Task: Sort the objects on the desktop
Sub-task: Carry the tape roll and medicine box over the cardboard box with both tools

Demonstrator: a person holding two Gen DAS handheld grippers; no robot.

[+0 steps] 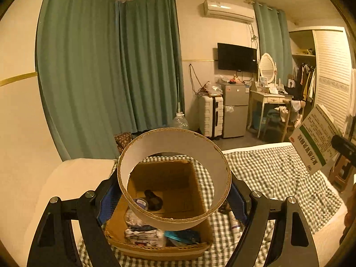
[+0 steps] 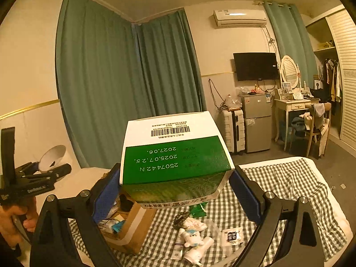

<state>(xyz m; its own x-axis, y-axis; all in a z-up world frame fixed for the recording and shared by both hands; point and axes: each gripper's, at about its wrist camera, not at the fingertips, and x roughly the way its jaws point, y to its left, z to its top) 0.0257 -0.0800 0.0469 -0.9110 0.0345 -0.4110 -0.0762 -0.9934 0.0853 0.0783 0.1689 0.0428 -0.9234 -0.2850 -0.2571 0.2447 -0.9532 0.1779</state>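
Observation:
My left gripper [image 1: 173, 192] is shut on a wide white cardboard ring [image 1: 178, 140], its blue pads pressing the ring's two sides. The ring hangs above an open brown cardboard box [image 1: 155, 249] that holds several small items. My right gripper [image 2: 175, 192] is shut on a green and white carton [image 2: 175, 158] with a barcode and printed dates, held above the bed. In the right wrist view, the left gripper [image 2: 51, 166] and the ring [image 2: 53, 155] appear at far left, carried by a hand [image 2: 13, 218]. At the left wrist view's right edge the carton [image 1: 316, 138] shows again.
The cardboard box [image 2: 133, 229] stands on a green checked bedspread [image 1: 278, 173]. Loose on the spread lie a white toy figure and tubes [image 2: 193, 238], a small packet [image 2: 232, 237] and a green wrapper [image 2: 198, 209]. Behind are curtains, a suitcase, a fridge and a dressing table.

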